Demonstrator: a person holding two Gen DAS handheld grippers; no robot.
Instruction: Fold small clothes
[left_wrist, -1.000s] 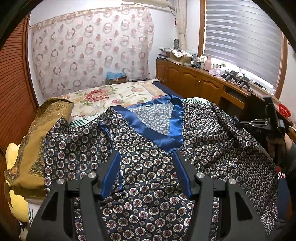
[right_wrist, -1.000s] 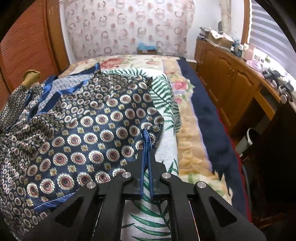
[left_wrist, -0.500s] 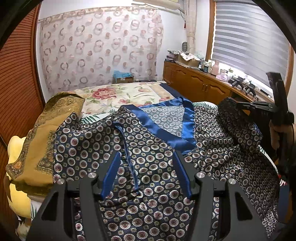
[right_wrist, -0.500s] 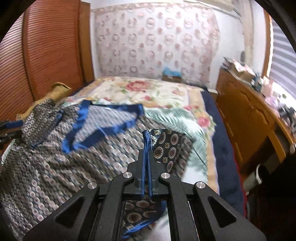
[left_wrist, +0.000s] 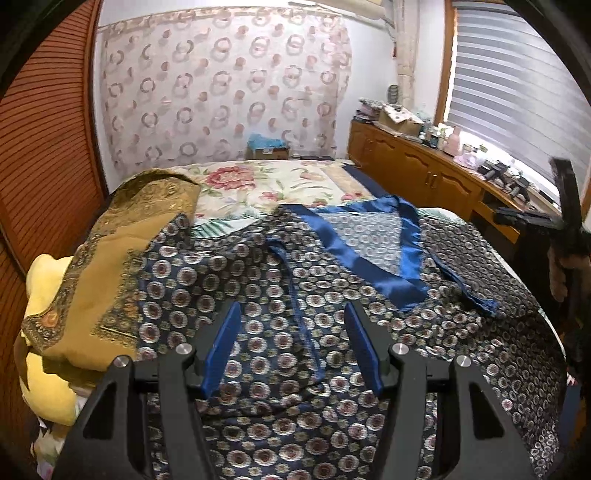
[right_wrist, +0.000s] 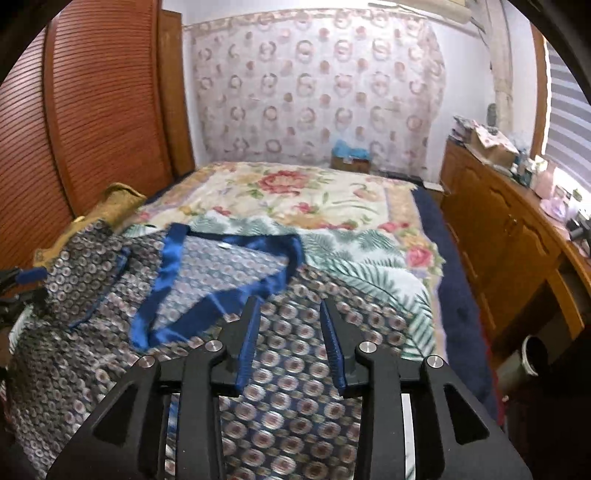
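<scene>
A dark blue patterned robe (left_wrist: 258, 280) with a bright blue satin collar (left_wrist: 369, 258) lies spread on the bed; it also shows in the right wrist view (right_wrist: 295, 354). Its right sleeve (left_wrist: 465, 284) is folded in over the front. My left gripper (left_wrist: 291, 314) is open and empty, hovering over the robe's lower front. My right gripper (right_wrist: 290, 308) is open and empty above the robe's right side. It shows in the left wrist view (left_wrist: 561, 221) at the far right, held upright.
A mustard-gold folded cloth (left_wrist: 122, 251) and a yellow pillow (left_wrist: 44, 295) lie at the bed's left side. The floral bedspread (right_wrist: 295, 199) stretches beyond. A wooden cabinet (right_wrist: 502, 236) runs along the right wall, a slatted wardrobe (right_wrist: 92, 110) along the left.
My right gripper carried the sleeve edge up and over onto the robe's front, then opened and let it go. The left gripper stayed open and pulled back slightly.
</scene>
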